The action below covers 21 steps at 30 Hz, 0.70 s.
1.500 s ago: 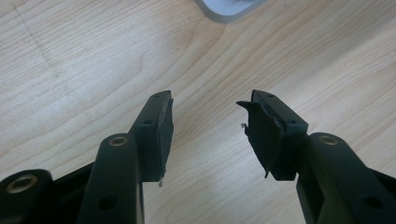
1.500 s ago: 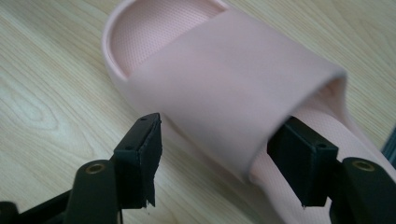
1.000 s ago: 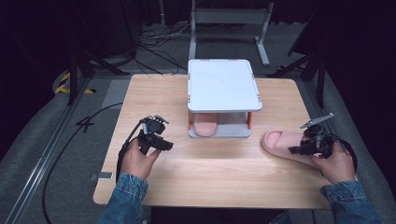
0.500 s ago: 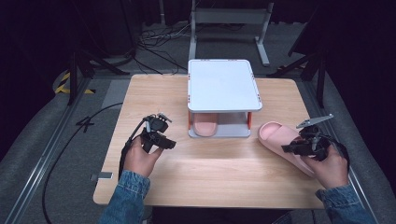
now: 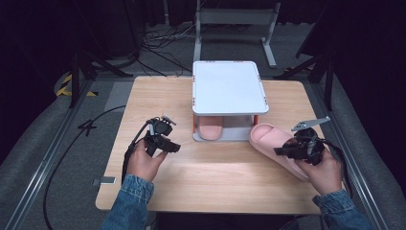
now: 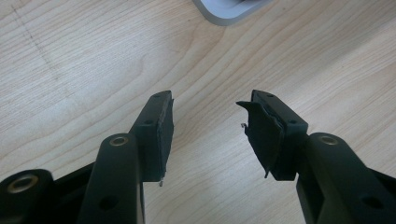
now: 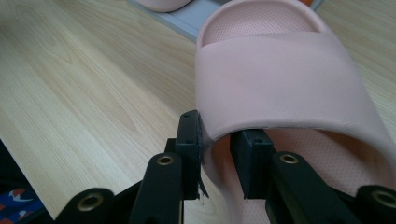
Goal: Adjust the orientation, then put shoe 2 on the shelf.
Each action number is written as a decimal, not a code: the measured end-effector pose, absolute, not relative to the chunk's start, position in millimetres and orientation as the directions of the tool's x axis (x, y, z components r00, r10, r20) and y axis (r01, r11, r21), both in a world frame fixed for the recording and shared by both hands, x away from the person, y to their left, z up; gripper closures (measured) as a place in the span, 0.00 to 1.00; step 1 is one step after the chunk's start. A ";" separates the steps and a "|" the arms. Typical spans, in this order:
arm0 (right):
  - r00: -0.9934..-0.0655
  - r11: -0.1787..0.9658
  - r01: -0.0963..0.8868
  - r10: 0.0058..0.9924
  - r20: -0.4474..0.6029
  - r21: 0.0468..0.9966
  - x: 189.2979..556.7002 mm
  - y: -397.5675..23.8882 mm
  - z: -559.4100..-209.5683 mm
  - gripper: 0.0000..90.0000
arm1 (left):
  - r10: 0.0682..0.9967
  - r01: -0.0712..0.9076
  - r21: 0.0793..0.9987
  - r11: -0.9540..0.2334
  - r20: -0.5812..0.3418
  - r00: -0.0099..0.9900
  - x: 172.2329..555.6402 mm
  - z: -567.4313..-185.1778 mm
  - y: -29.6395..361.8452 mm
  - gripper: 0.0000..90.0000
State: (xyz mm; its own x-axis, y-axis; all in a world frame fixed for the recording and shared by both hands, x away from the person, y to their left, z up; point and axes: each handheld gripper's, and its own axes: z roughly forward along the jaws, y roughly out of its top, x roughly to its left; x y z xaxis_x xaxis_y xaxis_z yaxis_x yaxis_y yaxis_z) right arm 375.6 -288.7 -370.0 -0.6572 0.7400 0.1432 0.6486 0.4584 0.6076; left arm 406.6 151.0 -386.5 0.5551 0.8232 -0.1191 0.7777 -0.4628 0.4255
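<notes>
Right gripper view shows the right gripper (image 7: pixel 215 154) fingers clamping the pink slipper's (image 7: pixel 280 79) side wall; left gripper (image 6: pixel 210 135) fingers gape empty.

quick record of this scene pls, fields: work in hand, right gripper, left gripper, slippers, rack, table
work in hand: putting pink slippers on the rack's lower shelf
right gripper: jaws have just been closing; clamped on side wall of the pink slipper
left gripper: open, nothing between jaws, over bare table
second slipper: lying on lower shelf, under the top
rack: white, two levels, top bare
table: light wood
held slipper's place: right of rack, toe toward it
</notes>
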 end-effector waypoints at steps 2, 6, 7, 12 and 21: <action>-0.666 0.471 0.635 0.736 0.125 0.612 376.5 -282.3 -369.8 0.81 | 0.826 0.782 0.423 -0.458 -0.121 0.550 405.0 -386.5 153.8 0.57; -0.680 0.479 0.618 0.724 0.118 0.623 381.0 -270.3 -369.4 0.81 | 0.837 0.791 0.424 -0.442 -0.121 0.533 401.2 -387.3 159.6 0.57; -0.683 0.485 0.615 0.721 0.113 0.622 383.1 -266.1 -369.9 0.81 | 0.839 0.792 0.423 -0.440 -0.120 0.530 400.1 -387.3 160.4 0.57; -0.685 0.490 0.606 0.722 0.098 0.626 396.2 -248.2 -373.6 0.81 | 0.852 0.802 0.423 -0.421 -0.119 0.510 393.4 -386.5 168.5 0.57; -0.681 0.487 0.600 0.727 0.086 0.634 417.3 -225.5 -380.7 0.81 | 0.860 0.809 0.427 -0.405 -0.124 0.496 392.9 -386.5 173.6 0.57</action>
State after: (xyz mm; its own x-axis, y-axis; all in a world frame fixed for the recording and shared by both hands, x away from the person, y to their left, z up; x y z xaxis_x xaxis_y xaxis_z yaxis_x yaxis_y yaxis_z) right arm 417.3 -225.5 -380.7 -0.6813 0.7270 0.0860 0.6001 0.4874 0.6343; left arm 392.9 173.6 -386.5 0.4955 0.8597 -0.1242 0.8088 -0.4045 0.4269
